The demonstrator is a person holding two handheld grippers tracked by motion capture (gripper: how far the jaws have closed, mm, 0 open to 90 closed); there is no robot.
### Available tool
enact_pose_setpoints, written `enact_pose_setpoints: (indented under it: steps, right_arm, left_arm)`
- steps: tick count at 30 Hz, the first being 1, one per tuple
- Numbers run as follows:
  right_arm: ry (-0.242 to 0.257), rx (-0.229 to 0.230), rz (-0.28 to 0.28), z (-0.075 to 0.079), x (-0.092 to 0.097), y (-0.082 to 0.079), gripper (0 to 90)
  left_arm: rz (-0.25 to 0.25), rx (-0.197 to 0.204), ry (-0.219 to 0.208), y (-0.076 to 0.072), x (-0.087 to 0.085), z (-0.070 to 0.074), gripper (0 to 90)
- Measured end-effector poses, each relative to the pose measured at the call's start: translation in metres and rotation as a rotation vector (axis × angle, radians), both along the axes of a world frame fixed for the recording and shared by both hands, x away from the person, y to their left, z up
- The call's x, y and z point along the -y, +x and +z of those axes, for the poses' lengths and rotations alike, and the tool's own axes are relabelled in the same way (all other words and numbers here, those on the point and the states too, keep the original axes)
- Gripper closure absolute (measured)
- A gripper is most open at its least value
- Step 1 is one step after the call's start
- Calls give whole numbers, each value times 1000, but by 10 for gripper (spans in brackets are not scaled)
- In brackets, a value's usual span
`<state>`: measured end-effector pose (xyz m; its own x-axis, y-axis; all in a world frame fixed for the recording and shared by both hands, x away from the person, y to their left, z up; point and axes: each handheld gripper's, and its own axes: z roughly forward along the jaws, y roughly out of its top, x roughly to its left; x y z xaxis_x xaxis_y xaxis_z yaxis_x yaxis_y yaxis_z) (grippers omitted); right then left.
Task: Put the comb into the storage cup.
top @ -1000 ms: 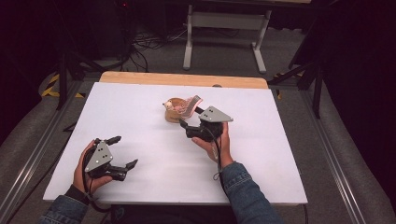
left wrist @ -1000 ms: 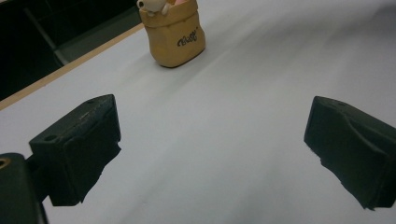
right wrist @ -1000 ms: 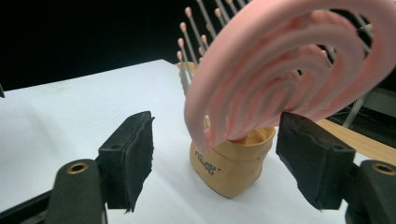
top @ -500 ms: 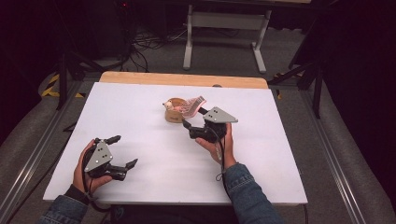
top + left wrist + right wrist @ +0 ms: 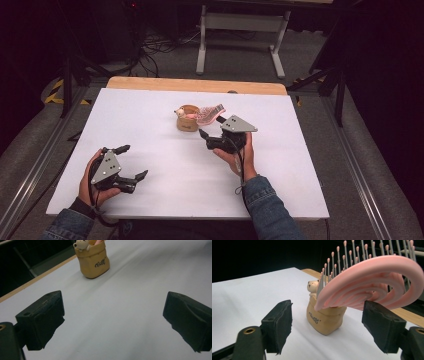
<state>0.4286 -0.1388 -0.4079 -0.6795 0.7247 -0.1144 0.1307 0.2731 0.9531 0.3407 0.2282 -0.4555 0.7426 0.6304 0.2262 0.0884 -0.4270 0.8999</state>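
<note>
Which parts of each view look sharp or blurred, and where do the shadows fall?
High view: soft throughout, white table evenly lit, surroundings dark. Left gripper view: tan holder crisp, near jaws soft, with a faint shadow beside it. Right gripper view: pink brush fairly sharp, shadow under the holder, background black.

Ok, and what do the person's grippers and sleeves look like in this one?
Both the left gripper and right gripper are black, each topped by a grey three-cornered plate with small holes. Their jaws carry blocky black pads. A thin dark cable trails from each. The sleeves are blue denim.
</note>
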Motion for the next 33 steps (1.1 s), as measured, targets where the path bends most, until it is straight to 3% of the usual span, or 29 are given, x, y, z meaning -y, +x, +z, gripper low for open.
enact_pose_setpoints:
  steps: [14, 33]
  right_arm:
    - [-23, -8, 5, -3, 5, -4, 252]
    - [-34, 38, -9, 7, 18, -16, 251]
  left_arm:
    - [-3, 0, -1, 0, 0, 0, 46]
    - [-2, -3, 1, 0, 1, 0, 46]
